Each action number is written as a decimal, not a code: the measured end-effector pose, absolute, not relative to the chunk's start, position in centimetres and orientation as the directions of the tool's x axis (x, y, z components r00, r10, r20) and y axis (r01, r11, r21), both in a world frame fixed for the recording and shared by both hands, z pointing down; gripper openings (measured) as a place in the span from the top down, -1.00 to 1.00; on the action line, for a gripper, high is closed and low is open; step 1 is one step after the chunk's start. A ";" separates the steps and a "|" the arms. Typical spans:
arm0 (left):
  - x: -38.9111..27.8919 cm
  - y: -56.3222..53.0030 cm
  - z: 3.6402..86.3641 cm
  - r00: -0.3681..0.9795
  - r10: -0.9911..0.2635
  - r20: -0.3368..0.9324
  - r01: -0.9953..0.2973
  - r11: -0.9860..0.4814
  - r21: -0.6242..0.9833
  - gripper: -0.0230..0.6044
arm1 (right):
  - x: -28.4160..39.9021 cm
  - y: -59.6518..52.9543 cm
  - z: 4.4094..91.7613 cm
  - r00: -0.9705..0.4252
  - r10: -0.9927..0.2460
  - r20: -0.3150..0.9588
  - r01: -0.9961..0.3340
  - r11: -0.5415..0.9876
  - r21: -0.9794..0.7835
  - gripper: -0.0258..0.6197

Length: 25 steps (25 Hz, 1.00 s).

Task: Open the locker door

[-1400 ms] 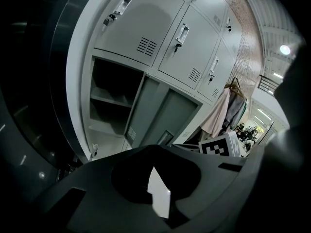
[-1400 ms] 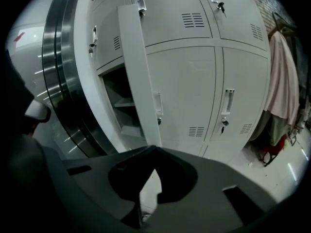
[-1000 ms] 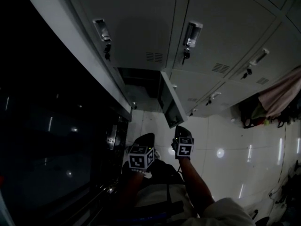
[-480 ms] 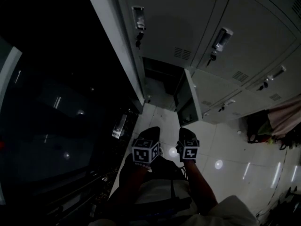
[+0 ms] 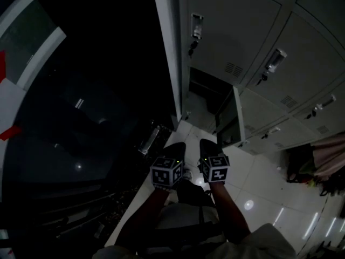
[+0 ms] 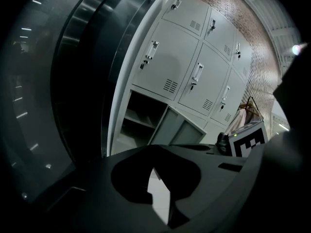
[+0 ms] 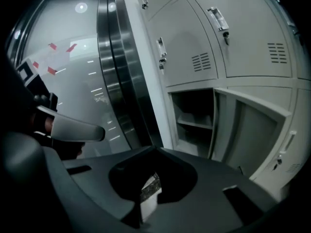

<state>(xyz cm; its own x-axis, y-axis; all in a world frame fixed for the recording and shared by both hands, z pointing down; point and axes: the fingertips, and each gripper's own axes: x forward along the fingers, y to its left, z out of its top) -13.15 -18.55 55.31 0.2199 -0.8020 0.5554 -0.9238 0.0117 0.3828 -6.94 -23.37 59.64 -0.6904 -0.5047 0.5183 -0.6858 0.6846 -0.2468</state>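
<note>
A bank of grey lockers fills the upper right of the head view. One bottom-row locker door stands swung open, showing a dark compartment with a shelf. That open door and compartment lie ahead of my right gripper, and the same door shows ahead of my left gripper. Both grippers, the left and the right, hang side by side close to the person's body, well short of the lockers. Each has its jaws together with nothing between them.
A dark curved glass and steel wall runs along the left of the lockers. Closed lockers above carry handles with keys. Clothes hang at the far right. The glossy tiled floor reflects ceiling lights.
The head view has swung, so the lockers now sit further right and the dark wall takes more of the left. Both grippers stay shut near the body. The locker door stays open.
</note>
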 end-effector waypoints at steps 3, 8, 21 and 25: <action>-13.5 -16.5 53.6 0.210 -0.821 0.530 -0.923 0.013 0.385 0.95 | -7.8 -21.9 57.4 -0.721 -0.506 0.473 -0.661 0.706 -0.254 0.91; -13.8 -11.3 51.2 0.199 -0.850 0.488 -0.918 0.012 0.396 0.95 | -8.4 -16.9 53.2 -0.753 -0.496 0.432 -0.629 0.736 -0.252 0.91; -10.3 1.7 47.5 0.253 -0.877 0.410 -0.897 -0.053 0.440 0.95 | -3.6 -3.4 43.6 -0.763 -0.552 0.337 -0.632 0.747 -0.207 0.91; -9.6 3.3 46.4 0.241 -0.887 0.394 -0.896 -0.048 0.441 0.95 | -2.0 -2.0 42.1 -0.757 -0.569 0.321 -0.637 0.751 -0.171 0.91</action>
